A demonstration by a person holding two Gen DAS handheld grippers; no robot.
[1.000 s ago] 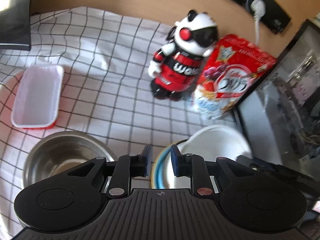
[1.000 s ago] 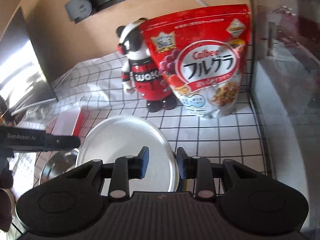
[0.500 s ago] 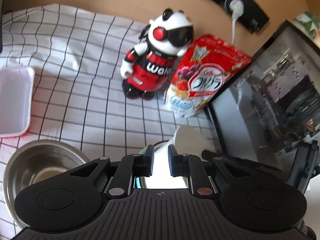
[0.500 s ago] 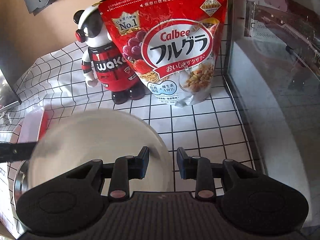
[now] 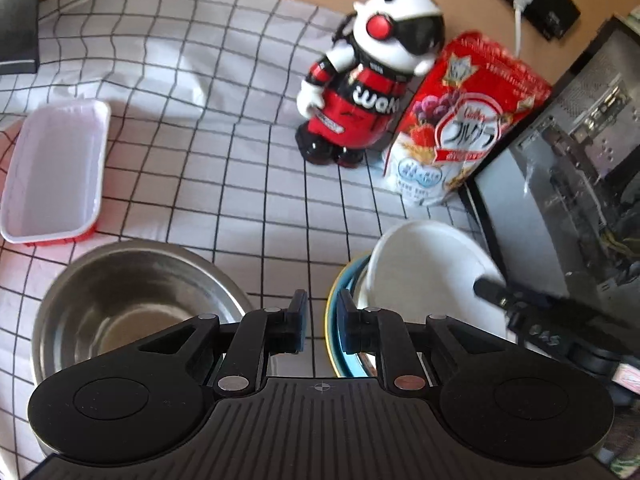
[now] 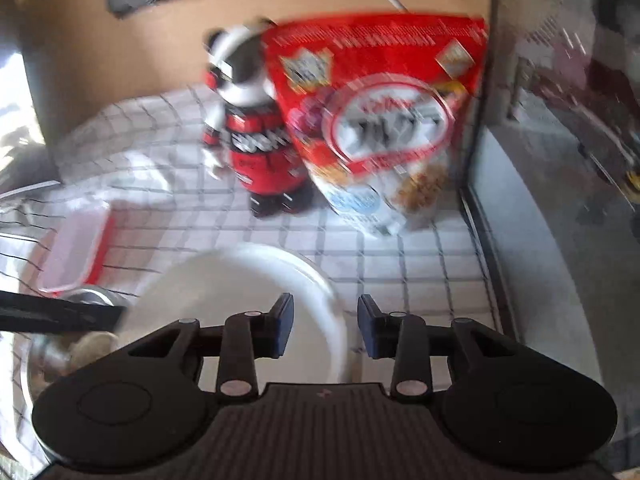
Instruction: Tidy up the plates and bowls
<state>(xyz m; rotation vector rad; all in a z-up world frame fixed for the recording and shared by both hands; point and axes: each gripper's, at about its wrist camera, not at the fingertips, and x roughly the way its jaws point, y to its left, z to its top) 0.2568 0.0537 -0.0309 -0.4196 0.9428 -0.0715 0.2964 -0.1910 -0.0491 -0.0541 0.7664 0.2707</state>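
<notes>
The right hand-held gripper [image 6: 325,326] has just been opening, jaws now apart around the white plate's [image 6: 240,292] rim as it settles onto the blue-rimmed bowl [image 5: 334,320] on the worktop [image 5: 240,184]. Withdraw it straight back so the plate lies centred. The left hand-held gripper [image 5: 322,326] stands narrow and empty beside that bowl's rim, near the steel bowl [image 5: 120,300].

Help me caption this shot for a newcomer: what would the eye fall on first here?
The red-and-white toy robot and the bright red cereal bag beside it stand out at the back of the checked cloth. Nearer, a steel bowl sits left of a white plate resting tilted on a blue-rimmed dish, with a pink tray at far left.
</notes>
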